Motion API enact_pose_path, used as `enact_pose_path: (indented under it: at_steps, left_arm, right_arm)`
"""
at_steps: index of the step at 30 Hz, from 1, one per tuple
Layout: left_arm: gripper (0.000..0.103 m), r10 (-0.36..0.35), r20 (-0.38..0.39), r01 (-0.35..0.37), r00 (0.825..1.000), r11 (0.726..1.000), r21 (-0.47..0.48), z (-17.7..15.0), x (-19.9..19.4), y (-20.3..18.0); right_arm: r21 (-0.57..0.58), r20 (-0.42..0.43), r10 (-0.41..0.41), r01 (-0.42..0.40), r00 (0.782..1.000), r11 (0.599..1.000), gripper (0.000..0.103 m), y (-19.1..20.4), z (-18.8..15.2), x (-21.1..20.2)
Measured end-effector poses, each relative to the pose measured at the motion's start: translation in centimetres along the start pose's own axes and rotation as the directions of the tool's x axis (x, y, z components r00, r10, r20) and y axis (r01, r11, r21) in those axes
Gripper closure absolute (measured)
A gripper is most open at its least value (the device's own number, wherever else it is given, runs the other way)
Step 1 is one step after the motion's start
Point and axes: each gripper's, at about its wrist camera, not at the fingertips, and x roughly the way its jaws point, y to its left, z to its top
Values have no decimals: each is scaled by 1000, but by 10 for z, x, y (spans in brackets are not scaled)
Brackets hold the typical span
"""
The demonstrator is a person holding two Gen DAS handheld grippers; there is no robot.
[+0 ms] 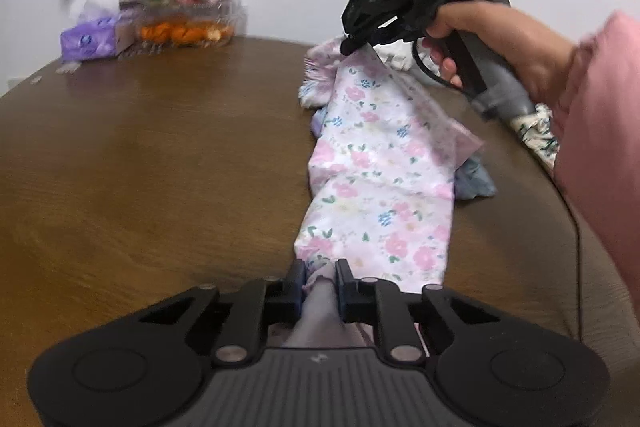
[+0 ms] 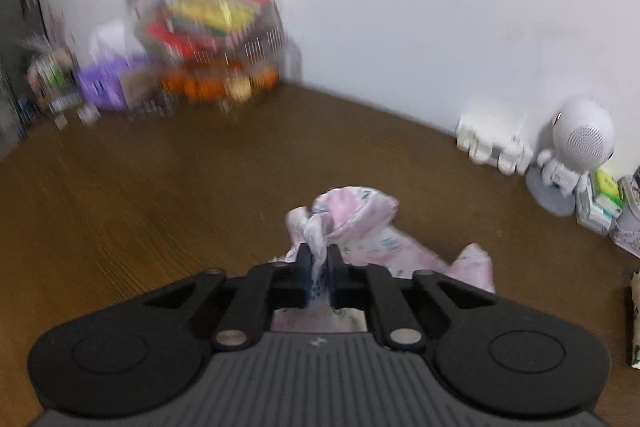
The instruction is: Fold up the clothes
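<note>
A white garment with pink flowers point(image 1: 376, 179) lies stretched in a long strip across the brown table point(image 1: 160, 155). My left gripper point(image 1: 319, 277) is shut on its near end, cloth bunched between the fingers. At the far end, the right gripper point(image 1: 352, 45), held by a hand with a pink sleeve, pinches the cloth and lifts it slightly. In the right wrist view the right gripper point(image 2: 319, 263) is shut on a twisted fold of the floral garment point(image 2: 352, 219), the rest trailing under the tool.
A blue cloth point(image 1: 476, 179) and another flowered piece point(image 1: 536, 131) lie beside the garment. At the back left stand a purple tissue box point(image 1: 90, 39), a clear bag of colourful items point(image 1: 184, 7) and flowers. A white round-headed figure point(image 2: 576, 147) and small boxes line the wall.
</note>
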Motion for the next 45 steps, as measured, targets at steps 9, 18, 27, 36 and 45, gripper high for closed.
enact_pose_path:
  at_steps: [9,18,27,36,45]
  left_arm:
    - [93,18,307,-49,951,994,93,43,-93,-27]
    - [73,-124,107,86,986,947,308,-38,-114,-92]
    - [15,-84,38,77,996,983,166,-36,-108,-101]
    - [15,115,-83,-101,990,982,157,-17,-62,-87]
    - [96,18,-191,20,981,980,198,-23,-37,-81]
  right_arm:
    - [176,409,160,-249,899,952,99,-99,-8,-197]
    - [282,207,17,-76,978,956,58,-202,-191,-342]
    - [292,146,-82,36,986,956,22,-222,-267,-383]
    - [211,-74,-84,98,994,973,20,-224,-206,-266]
    - [257,-261,-12,82,965,963,87,-223,-196,-186]
